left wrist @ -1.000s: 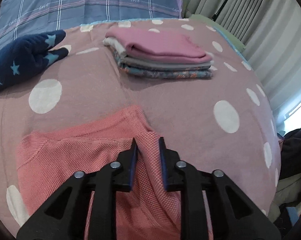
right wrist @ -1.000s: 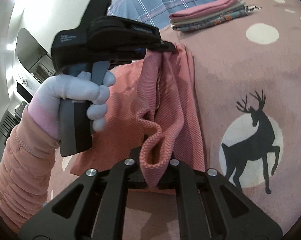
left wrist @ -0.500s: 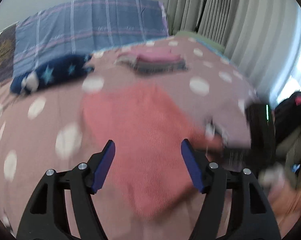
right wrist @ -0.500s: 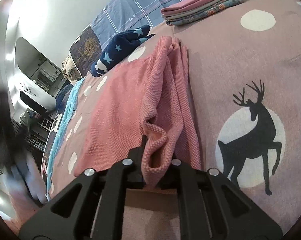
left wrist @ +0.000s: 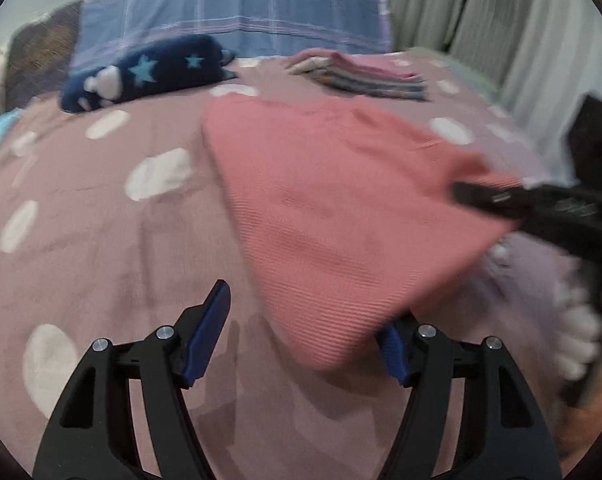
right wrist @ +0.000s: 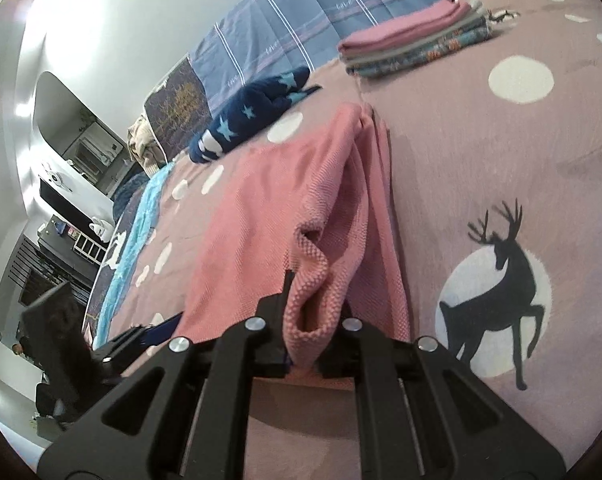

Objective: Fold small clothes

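1. Pinching a bunched fold of the pink top (right wrist: 313, 280), the right tongs (right wrist: 307, 344) have their jaws drawn narrow, with a rounded loop of coarse knit bulging up between them.
2. Spread wide and holding nothing, the left tongs (left wrist: 301, 332) sit low over the blanket (left wrist: 113, 248); the top's (left wrist: 341, 216) near corner droops between the blue pads (left wrist: 205, 332) and hides part of the right-hand one.
3. Seen from the right tongs, the top runs lengthwise straight ahead, away from the jaws toward the folded stack (right wrist: 413, 44); its right edge is gathered into long ridges, while the left part lies flatter.
4. Seen from the left tongs, the top is a broad sheet, tapering toward the jaws and stretching off ahead and to the right, where the right tongs (left wrist: 477, 196) grip its lifted corner.
5. The top is a pink waffle-like knit with a thicker, pebbly hem.
6. The blanket is soft mauve fleece with white dots and, right of the right tongs, a black deer (right wrist: 497, 280) on a white disc.
7. Far ahead of both tongs lie the stack (left wrist: 361, 76), flat rectangles of pink, grey and patterned cloth, and a plump navy star-printed cushion (left wrist: 149, 72), before a blue plaid pillow (left wrist: 237, 12).
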A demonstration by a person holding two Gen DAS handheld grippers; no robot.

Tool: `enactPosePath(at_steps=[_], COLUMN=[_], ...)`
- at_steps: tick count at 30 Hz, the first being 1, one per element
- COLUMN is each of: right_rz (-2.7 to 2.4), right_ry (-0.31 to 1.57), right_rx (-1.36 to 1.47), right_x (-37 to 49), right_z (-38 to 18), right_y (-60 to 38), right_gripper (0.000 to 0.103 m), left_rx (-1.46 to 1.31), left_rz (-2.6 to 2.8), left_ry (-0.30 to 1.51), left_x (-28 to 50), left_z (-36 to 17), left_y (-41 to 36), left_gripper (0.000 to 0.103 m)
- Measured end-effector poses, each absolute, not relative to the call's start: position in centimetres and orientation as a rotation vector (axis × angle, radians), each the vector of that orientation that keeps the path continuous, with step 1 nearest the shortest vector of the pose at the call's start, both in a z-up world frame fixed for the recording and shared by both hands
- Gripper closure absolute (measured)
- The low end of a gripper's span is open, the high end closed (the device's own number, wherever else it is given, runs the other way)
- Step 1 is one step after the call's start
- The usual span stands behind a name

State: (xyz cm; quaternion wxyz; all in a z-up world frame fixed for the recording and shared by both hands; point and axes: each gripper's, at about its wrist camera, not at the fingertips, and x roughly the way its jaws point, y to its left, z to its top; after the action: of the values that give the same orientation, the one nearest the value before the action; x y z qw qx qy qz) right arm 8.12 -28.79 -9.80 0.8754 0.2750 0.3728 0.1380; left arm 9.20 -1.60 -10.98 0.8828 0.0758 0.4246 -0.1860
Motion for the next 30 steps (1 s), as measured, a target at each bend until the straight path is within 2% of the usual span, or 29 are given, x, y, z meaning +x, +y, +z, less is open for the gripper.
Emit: enactPosePath(at_steps=[7, 11, 12, 13, 14, 16, 17, 22, 25, 26, 28, 30], right_rz=[0.246, 0.238, 0.224, 0.211, 0.196, 0.176, 0.180, 0.311, 0.303, 0.205, 0.160, 0.151], right_ry=[0.870, 0.869, 0.863, 0.856, 0.847, 0.819, 0.801, 0.723, 0.765, 0.832, 0.824, 0.827], right_rx=[0.626, 0.589, 0.578, 0.575, 0.571, 0.563, 0.556, 0.484, 0.414, 0.324, 0.235, 0.186], right_x=[8.0, 7.2, 6.9, 6.6, 6.3, 5.8, 5.6, 5.6, 7.0, 7.7, 7.5, 7.2], right_z=[-13.7, -12.9, -12.5, -12.2, -11.9, -11.1, -10.4, -8.6, -9.9, -11.5, -12.6, -12.0], right_y=[-30.1, -30.3, -30.6, -30.9, -31.2, -31.8, -31.9, -29.6, -28.1, -27.5, -26.9, -26.3], right_gripper=[0.096, 0.089, 0.088, 0.087, 0.082, 0.081, 0.081, 0.081, 0.081, 0.085, 0.100, 0.100], left_rx=[0.287, 0.226, 0.214, 0.195, 0.178, 0.103, 0.042, -0.043, 0.034, 0.111, 0.214, 0.298], left_rz=[-0.272, -0.304, -0.319, -0.350, -0.375, -0.466, -0.535, -0.675, -0.652, -0.594, -0.555, -0.536], left_ry=[0.870, 0.919, 0.931, 0.950, 0.965, 1.001, 1.006, 0.895, 0.902, 0.934, 0.896, 0.847], left_x=[7.7, 7.1, 6.7, 6.2, 5.9, 5.2, 5.0, 5.7, 7.7, 8.3, 8.1, 6.8], left_z=[-12.1, -11.6, -11.4, -11.2, -11.1, -10.3, -9.6, -6.9, -9.0, -10.8, -12.8, -12.6], left_y=[-0.8, 0.5, 0.7, 1.0, 1.1, 1.7, 2.0, 1.5, -0.9, -1.9, -2.9, -3.5], left_gripper=[0.032, 0.036, 0.039, 0.048, 0.061, 0.075, 0.077, 0.078, 0.078, 0.078, 0.077, 0.076])
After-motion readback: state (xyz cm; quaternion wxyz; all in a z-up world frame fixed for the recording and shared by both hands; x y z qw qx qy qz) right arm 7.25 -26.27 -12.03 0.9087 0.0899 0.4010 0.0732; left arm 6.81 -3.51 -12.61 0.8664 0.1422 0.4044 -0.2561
